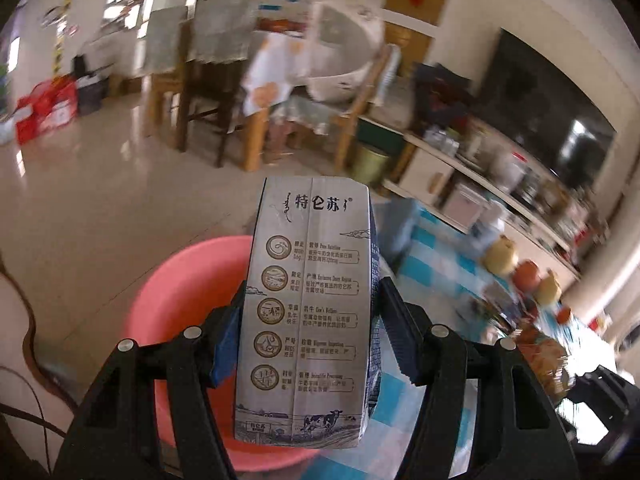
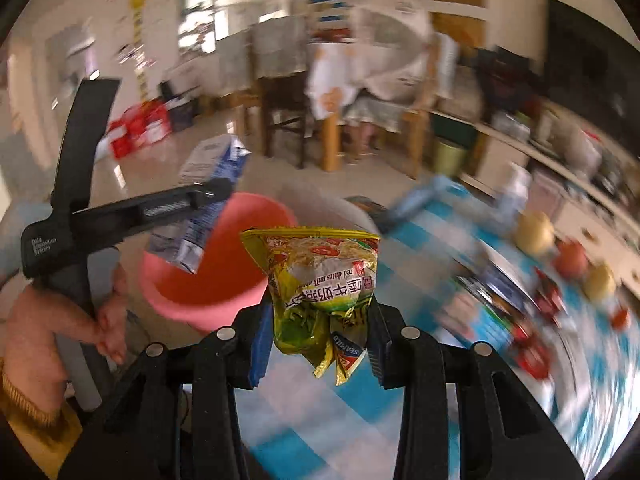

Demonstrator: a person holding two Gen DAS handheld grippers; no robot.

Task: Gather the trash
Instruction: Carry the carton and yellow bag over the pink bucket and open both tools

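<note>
Fig. legend, largest to smallest. Tabletop (image 1: 432,248), covered w/ a blue-and-white checked cloth, is seen at right in both views; fruit and packets are blurred along its far side. Pink basin (image 1: 180,304) is seen just off the tabletop's left edge, apparently the trash receptacle; whether it sits on a stool or the floor cannot be told. Milk carton (image 1: 308,312), grey w/ printed panels, is clamped upright by its two narrow sides in the left gripper (image 1: 310,336); from the right wrist view the same carton (image 2: 208,200) is seen held tilted above the basin's (image 2: 224,280) rim, the person's hand (image 2: 108,320) on the handle below. Snack wrapper (image 2: 324,280), yellow-green and crumpled, is pinched at its lower part in the right gripper (image 2: 320,336), jaws pressed on the foil, above the tabletop (image 2: 304,408) near its left edge, just beside the basin. Judged step: both items being carried to the basin for dropping. Risks: wrapper is held only by thin crushed foil, so it could slip out early and land on the cloth; carton, if let go while over the rim rather than the bowl, could tip outside; both tools approach one opening, so a collision btw. them is possible.
</note>
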